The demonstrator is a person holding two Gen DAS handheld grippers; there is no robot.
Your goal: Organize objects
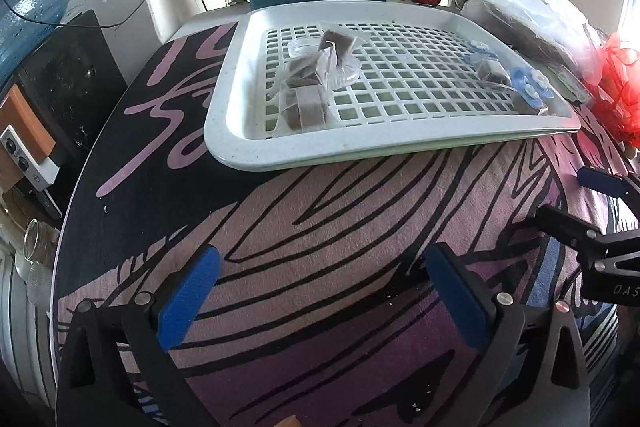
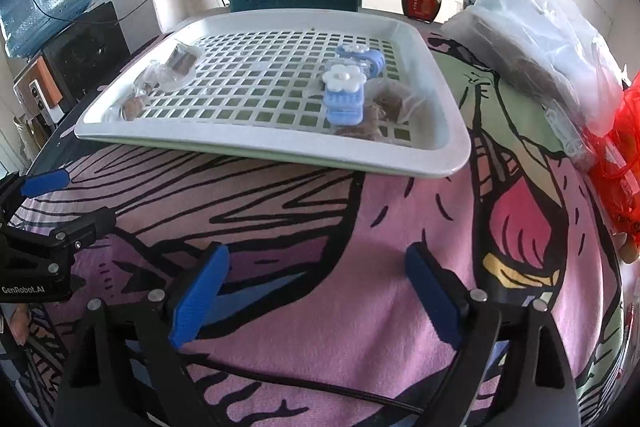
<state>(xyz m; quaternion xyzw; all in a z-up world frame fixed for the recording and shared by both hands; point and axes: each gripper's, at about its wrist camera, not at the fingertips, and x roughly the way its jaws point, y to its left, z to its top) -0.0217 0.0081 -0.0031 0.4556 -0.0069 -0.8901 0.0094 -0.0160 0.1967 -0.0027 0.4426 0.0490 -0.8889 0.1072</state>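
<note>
White plastic formed the gridded tray point(image 1: 384, 151) that lay on the table point(image 1: 120, 195), over its pink-and-black cartoon cloth point(image 2: 360, 247). Clear packets of brown cubes point(image 1: 308, 107) and a clear round lid point(image 1: 346, 73) lay at the tray's left; two blue flower hair clips point(image 2: 344, 95) and more brown packets point(image 2: 394, 103) lay at its right. Both claws hovered over bare cloth near the tray's front edge: the left claw point(image 1: 324, 291) and the right claw point(image 2: 316, 293) each stood wide open with nothing between the blue pads.
</note>
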